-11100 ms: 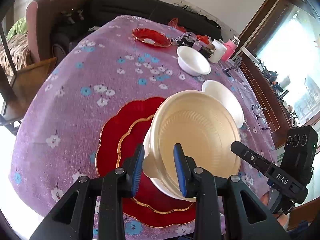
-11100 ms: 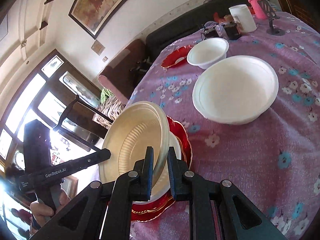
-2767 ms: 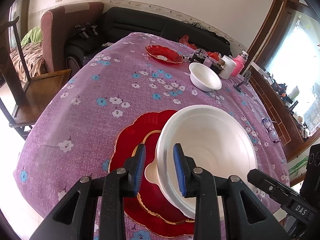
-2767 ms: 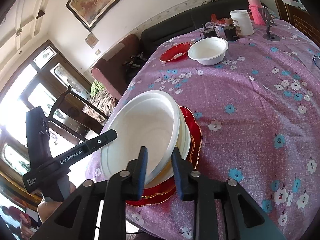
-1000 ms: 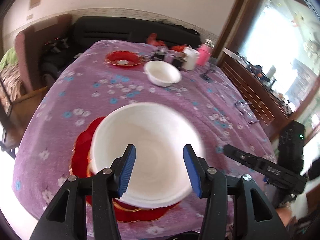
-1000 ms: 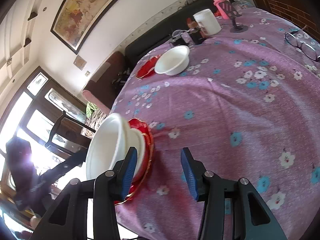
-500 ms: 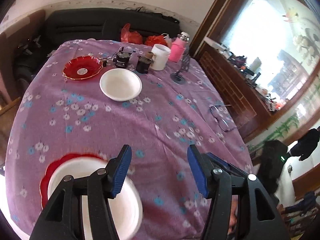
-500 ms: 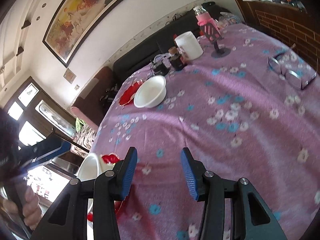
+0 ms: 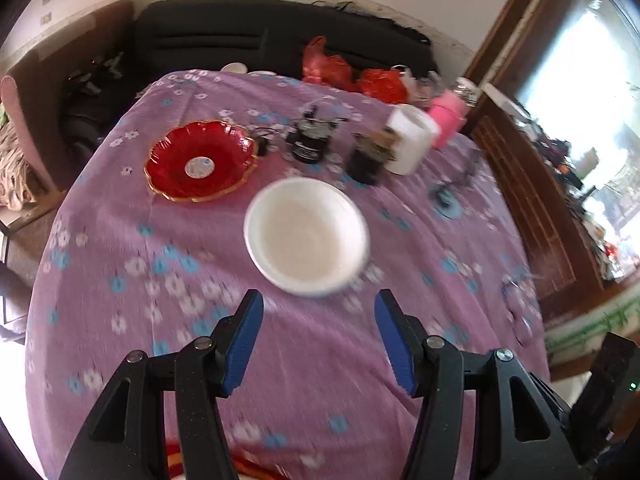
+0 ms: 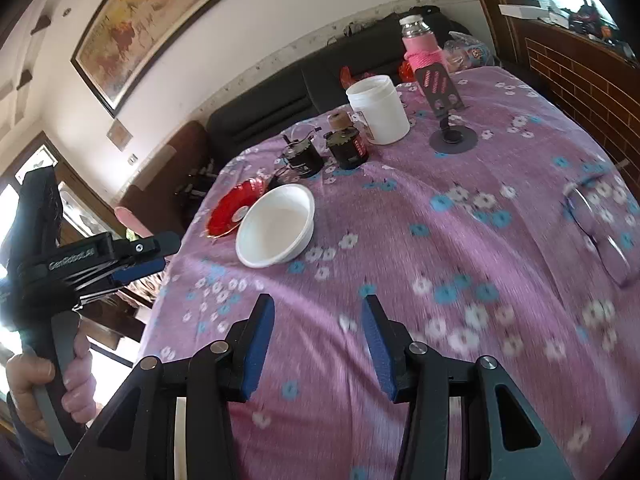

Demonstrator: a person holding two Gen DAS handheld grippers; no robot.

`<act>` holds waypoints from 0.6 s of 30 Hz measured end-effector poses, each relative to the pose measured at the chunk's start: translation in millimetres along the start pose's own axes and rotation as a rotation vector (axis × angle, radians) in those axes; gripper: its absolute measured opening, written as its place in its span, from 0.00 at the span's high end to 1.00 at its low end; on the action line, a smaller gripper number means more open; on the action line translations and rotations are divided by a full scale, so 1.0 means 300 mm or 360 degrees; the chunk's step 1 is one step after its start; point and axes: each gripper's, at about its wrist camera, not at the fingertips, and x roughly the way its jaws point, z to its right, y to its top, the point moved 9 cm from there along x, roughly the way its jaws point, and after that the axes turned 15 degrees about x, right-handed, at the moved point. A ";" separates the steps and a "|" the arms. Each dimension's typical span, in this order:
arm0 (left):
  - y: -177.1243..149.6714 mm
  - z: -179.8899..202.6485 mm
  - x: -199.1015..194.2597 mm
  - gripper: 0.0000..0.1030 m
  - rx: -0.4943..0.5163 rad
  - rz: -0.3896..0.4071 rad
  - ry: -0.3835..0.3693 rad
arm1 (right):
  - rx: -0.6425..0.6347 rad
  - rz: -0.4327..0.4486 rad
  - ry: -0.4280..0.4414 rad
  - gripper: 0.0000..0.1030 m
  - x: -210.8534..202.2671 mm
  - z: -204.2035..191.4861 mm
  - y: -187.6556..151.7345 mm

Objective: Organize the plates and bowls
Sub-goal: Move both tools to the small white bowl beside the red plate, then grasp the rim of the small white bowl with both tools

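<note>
A rounded table draped in a purple cloth (image 9: 320, 360) printed with small white and blue flowers fills both views, with a black sofa (image 9: 248, 36) behind it against a pale wall and a gilt-framed painting (image 10: 156, 20) hanging higher up. Mid-table sits the small white bowl (image 9: 306, 236), smooth, matte and round, upright and empty; just beside it, toward the sofa, lies a glossy red plate (image 9: 202, 160) with a scalloped gold rim and a pale centre. Beyond them cluster two dark jars (image 10: 346, 148), a white plastic tub (image 10: 378, 104), and a pink bottle (image 10: 422, 48) with a metal cap. The left gripper (image 9: 318, 320) hangs over bare cloth short of the bowl, its blue-padded jaws having just been opening, with nothing between them. The right gripper (image 10: 318, 328) is spread apart too, empty, above the cloth. A hand (image 10: 44, 380) grips the left tool's handle.
</note>
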 end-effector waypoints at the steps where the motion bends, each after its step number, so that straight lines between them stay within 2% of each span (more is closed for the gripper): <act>1: 0.019 -0.031 0.039 0.45 -0.0013 -0.0016 0.0020 | 0.0004 -0.0014 0.0004 0.52 0.025 -0.004 0.013; 8: 0.070 -0.198 0.257 0.45 -0.0087 -0.0132 0.0093 | -0.0014 -0.0094 -0.0052 0.52 0.265 -0.042 0.119; 15: 0.068 -0.252 0.383 0.46 -0.0103 -0.0219 0.0144 | 0.0043 -0.0196 -0.0082 0.52 0.466 -0.059 0.142; 17: 0.061 -0.258 0.412 0.46 -0.0116 -0.0259 0.0137 | 0.0076 -0.0239 -0.0064 0.56 0.518 -0.060 0.135; 18: 0.058 -0.259 0.419 0.51 -0.0118 -0.0269 0.0135 | 0.0088 -0.0257 -0.0048 0.58 0.535 -0.062 0.131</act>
